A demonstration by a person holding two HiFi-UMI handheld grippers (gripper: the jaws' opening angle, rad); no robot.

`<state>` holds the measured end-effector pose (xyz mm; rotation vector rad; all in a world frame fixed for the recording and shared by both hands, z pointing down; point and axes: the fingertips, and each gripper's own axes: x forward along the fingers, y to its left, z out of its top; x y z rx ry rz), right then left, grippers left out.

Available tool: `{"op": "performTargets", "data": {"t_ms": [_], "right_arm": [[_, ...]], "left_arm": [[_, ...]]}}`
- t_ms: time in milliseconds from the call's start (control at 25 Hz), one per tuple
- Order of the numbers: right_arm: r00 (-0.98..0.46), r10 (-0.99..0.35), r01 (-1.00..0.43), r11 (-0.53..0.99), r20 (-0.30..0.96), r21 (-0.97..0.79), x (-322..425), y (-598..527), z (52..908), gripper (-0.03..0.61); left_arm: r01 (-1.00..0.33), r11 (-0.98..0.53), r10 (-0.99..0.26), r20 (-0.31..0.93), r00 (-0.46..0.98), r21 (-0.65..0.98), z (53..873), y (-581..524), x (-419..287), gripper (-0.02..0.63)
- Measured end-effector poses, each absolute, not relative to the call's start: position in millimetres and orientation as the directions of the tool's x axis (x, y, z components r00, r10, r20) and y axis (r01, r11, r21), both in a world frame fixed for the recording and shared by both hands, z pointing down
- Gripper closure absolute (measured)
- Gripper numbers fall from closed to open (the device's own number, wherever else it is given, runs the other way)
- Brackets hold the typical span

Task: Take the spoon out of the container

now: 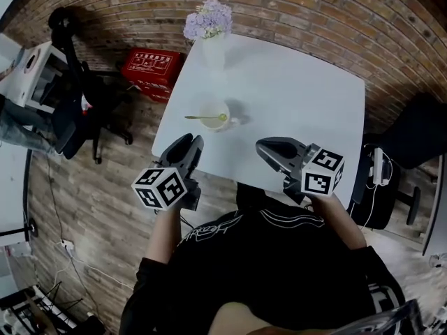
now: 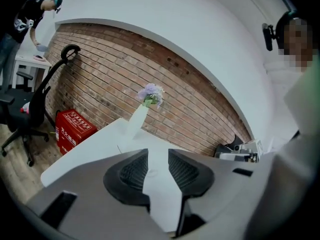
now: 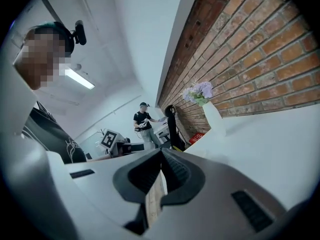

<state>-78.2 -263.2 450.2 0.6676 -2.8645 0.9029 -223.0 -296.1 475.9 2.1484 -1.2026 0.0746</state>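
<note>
A white cup (image 1: 211, 115) stands on the white table (image 1: 300, 96), left of its middle. A spoon (image 1: 207, 117) with a yellowish handle lies across the cup's mouth, handle pointing left. My left gripper (image 1: 187, 142) hovers at the table's near edge just short of the cup, its jaws a little apart and empty; in the left gripper view (image 2: 158, 155) bare table shows through the gap. My right gripper (image 1: 260, 145) hangs over the near edge to the cup's right, jaw tips together and empty (image 3: 161, 153). Neither gripper view shows the cup.
A white vase of purple flowers (image 1: 210, 28) stands at the table's far left corner, behind the cup. On the floor to the left lie a red box (image 1: 149, 68) and a black office chair (image 1: 85, 110). Another dark chair (image 1: 418, 135) is right of the table. A person (image 3: 144, 122) stands far off.
</note>
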Motion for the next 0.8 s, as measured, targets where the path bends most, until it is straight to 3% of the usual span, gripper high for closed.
{"op": "performTargets", "data": {"t_ms": [800], "right_arm": [[-0.874, -0.421, -0.48, 0.669, 0.242, -0.567, -53, -305, 477, 0.583]], "left_arm": [[-0.817, -0.095, -0.775, 0.473, 0.42, 0.569, 561, -374, -261, 0.509]]}}
